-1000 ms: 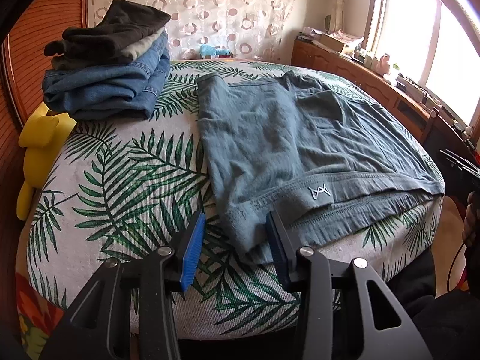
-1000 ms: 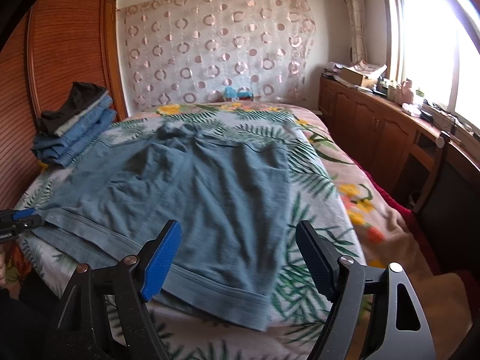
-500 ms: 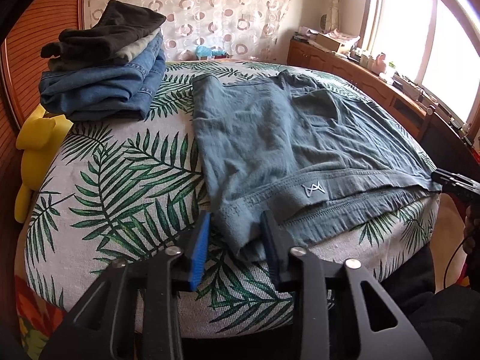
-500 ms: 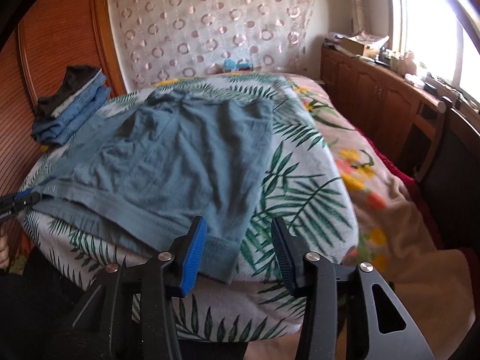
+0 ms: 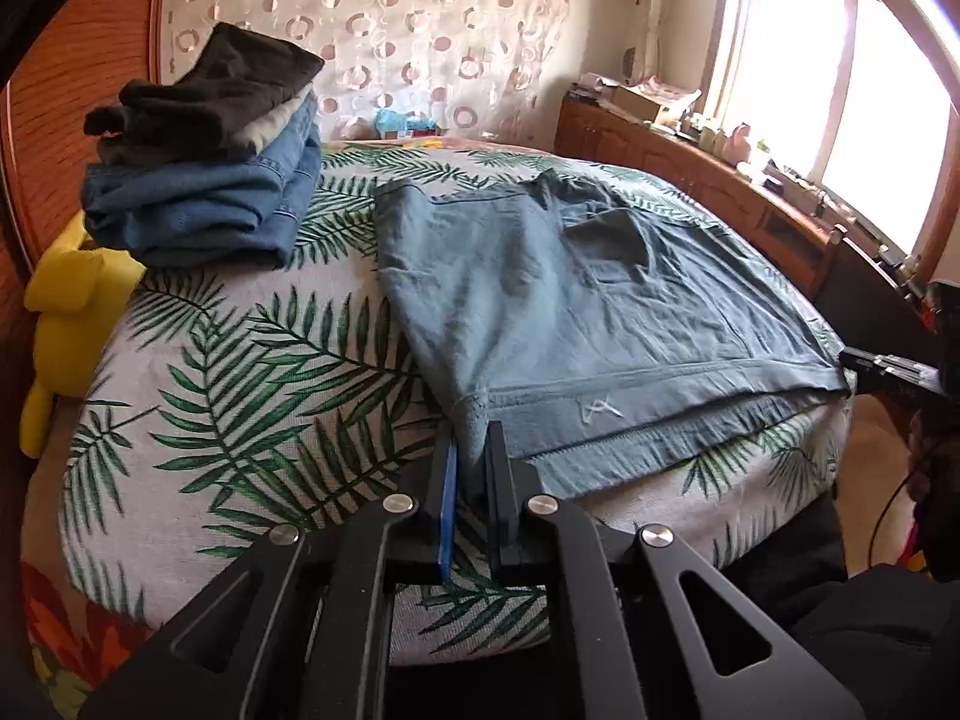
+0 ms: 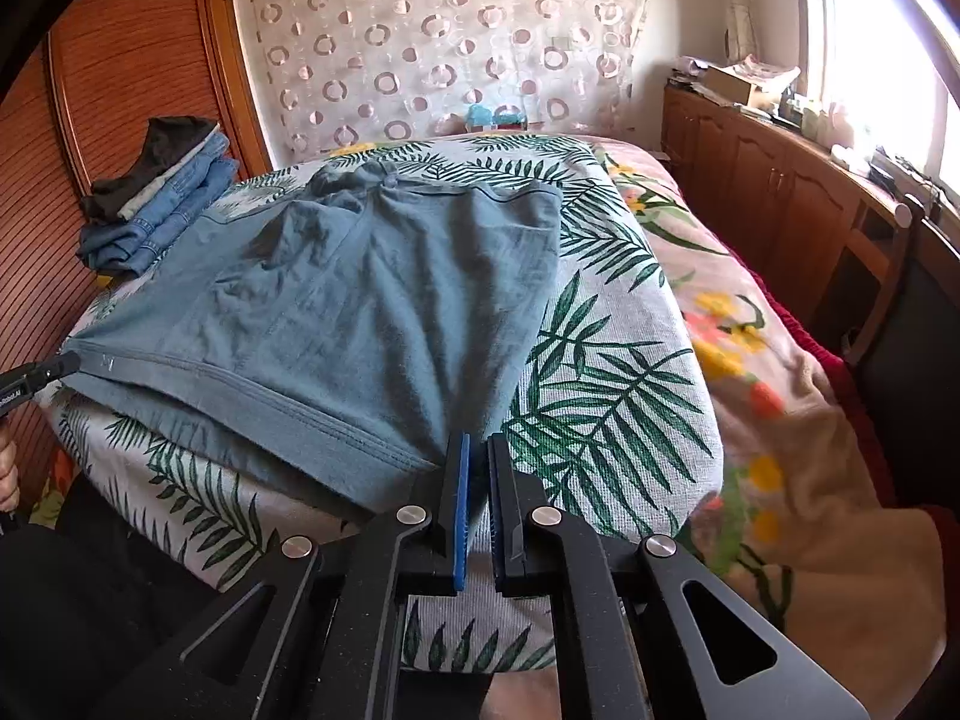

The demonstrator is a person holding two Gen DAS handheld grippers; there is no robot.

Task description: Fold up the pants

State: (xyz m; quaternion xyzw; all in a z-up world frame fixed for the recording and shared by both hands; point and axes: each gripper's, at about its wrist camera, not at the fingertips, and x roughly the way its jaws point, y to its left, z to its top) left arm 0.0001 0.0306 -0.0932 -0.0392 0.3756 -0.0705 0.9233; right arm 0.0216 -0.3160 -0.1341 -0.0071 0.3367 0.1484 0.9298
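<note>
Both grippers clamped on pants waistband corners.
Left wrist: left gripper (image 5: 470, 456) pinches soft blue-grey knit pants (image 5: 558, 294), flat ahead on leaf-print bed (image 5: 228, 396). Right wrist: right gripper (image 6: 475, 468) grips the opposite corner; fabric between the pads is hidden.

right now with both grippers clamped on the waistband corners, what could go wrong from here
1. The left gripper pinches only a narrow corner of the blue-grey pants, so the cloth could slip out on a lift.
2. The right gripper also bites just the edge, and the waistband hangs over the bed edge, so an uneven pull may skew the fold.
3. The stack of folded jeans sits close on the left; a wide swing could topple it.
</note>
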